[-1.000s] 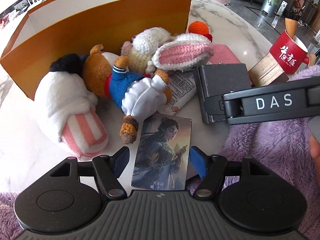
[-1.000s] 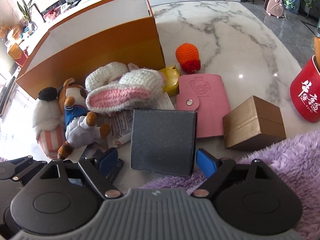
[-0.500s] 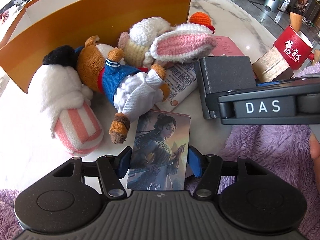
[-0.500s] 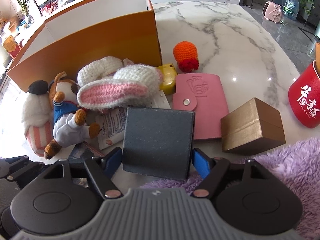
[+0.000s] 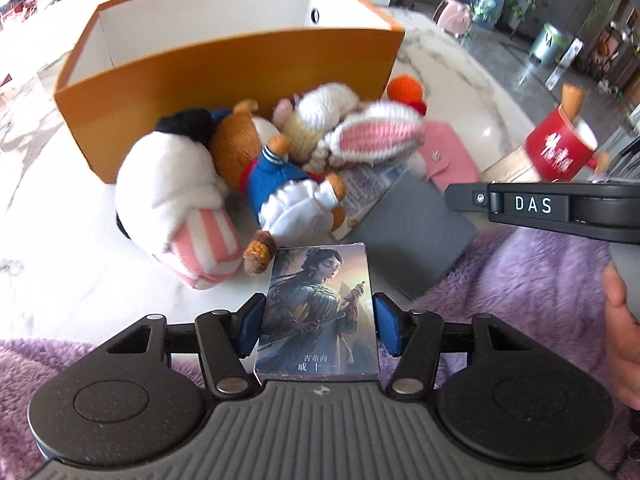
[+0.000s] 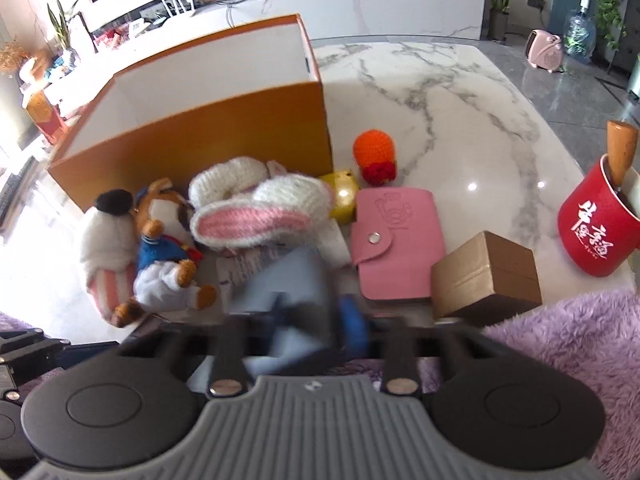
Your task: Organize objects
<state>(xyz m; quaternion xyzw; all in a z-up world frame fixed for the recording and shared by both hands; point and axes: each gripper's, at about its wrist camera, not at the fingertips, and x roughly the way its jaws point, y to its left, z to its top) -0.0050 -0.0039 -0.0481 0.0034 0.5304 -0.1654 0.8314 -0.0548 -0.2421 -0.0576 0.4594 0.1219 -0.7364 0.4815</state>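
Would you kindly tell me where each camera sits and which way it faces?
Left wrist: on the left tool, facing the orange box over the toys; it grips a card box; the right tool's side and a hand show.
Right wrist: on the right tool, blurred, around a grey box, facing the same way.
Shared: orange box, toys, red mug.
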